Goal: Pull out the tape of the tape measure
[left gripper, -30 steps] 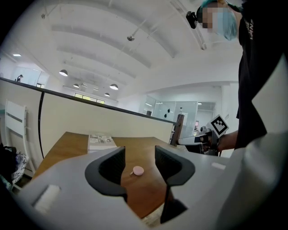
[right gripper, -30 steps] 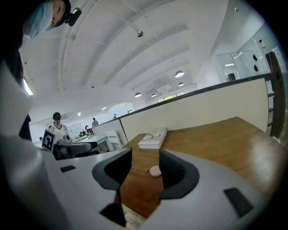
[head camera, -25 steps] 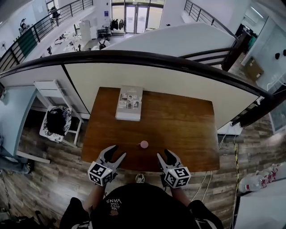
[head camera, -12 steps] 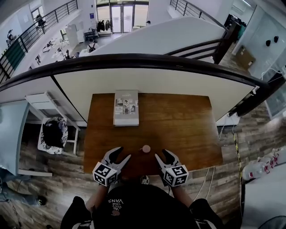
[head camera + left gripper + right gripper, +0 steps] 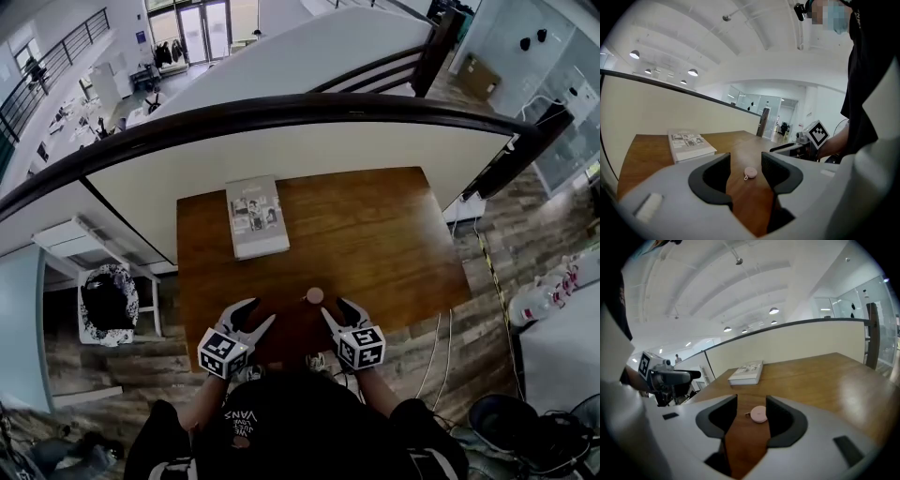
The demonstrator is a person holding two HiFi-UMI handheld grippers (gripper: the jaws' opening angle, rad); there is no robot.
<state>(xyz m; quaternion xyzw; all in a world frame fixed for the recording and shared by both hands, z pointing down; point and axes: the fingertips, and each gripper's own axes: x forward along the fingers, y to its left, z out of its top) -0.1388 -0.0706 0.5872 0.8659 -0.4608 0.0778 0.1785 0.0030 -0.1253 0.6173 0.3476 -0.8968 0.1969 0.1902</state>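
Left gripper (image 5: 255, 314) and right gripper (image 5: 337, 308) spread, empty; a glancing pinch may skid the tape measure (image 5: 315, 295) over the table (image 5: 394, 234) near edge

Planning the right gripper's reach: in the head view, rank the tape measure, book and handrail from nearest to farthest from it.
1. Tape measure, just ahead of the right gripper, on the table.
2. Book, far-left part of the table.
3. Handrail, beyond the table.

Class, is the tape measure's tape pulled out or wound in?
Wound in: the pink tape measure shows only a short tab, no tape drawn out.
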